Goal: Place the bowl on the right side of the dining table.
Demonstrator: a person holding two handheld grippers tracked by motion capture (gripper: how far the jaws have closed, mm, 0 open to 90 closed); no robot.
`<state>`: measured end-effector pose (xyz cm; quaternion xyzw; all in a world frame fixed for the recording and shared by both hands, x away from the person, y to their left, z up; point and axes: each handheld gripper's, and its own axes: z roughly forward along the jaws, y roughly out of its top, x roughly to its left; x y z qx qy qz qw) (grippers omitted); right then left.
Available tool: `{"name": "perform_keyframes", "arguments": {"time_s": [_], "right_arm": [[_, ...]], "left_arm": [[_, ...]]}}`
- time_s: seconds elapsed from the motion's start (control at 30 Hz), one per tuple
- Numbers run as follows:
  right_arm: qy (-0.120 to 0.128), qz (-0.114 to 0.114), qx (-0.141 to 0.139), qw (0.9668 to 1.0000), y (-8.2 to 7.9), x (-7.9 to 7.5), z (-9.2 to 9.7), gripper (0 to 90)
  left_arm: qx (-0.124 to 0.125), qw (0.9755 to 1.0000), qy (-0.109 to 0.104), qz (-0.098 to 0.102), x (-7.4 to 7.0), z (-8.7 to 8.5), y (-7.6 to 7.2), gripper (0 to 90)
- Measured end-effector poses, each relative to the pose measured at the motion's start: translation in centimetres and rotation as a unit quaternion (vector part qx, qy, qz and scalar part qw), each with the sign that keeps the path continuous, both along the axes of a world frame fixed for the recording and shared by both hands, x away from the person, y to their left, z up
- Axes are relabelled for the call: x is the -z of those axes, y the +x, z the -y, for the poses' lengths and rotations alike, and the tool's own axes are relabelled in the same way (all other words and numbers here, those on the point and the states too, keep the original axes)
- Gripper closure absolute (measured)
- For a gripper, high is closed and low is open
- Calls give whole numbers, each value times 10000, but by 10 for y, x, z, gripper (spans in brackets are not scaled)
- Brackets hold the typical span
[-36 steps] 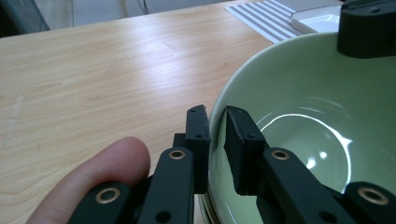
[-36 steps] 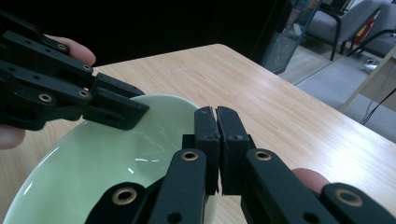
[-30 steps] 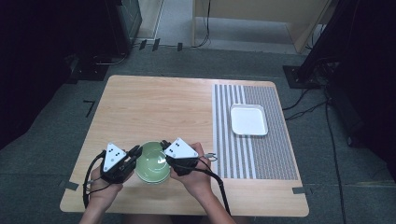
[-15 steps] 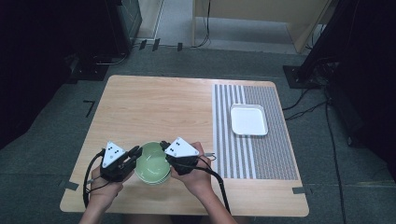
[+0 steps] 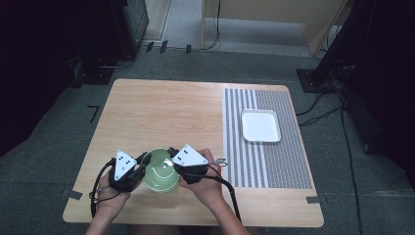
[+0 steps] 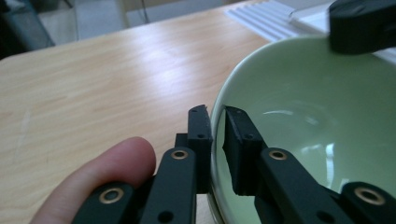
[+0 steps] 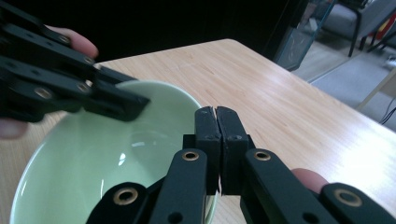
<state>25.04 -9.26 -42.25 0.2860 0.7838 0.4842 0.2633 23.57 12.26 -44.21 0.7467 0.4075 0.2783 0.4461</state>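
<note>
Left hand-held gripper [image 6: 212, 126] is pinched on the green bowl's [image 5: 159, 170] near rim, one jaw inside, one outside. Right hand-held gripper [image 7: 216, 123] looks clamped on the opposite rim. Bowl sits at the counter's [image 5: 161, 112] front edge. Looks glazed, so probably slick, stiff and chippable; thin-rim grips on both sides seem sensible.

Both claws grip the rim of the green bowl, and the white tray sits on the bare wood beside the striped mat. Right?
Not quite. In the high view the white tray rests on the striped mat, not on bare wood. The rest holds: the left claw and right claw each pinch the green bowl by its rim.
</note>
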Motion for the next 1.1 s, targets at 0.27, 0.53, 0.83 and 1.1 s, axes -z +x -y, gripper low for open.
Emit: {"name": "perform_keyframes", "arguments": {"time_s": [0.27,0.53,0.83,1.1], "right_arm": [[338,-571,134,9977,8,0,5,819],[391,-1352,350,9894,13,8,1,733],[17,-1554,721,9852,13,16,-15,587],[14,-1444,885,9856,15,17,-16,739]], "left_arm": [[110,9998,21,175,0,-2,-3,846],[33,9994,40,329,-2,0,-5,842],[-47,9990,-84,439,-7,-3,-7,843],[-145,9980,-147,600,-12,-5,-10,842]]}}
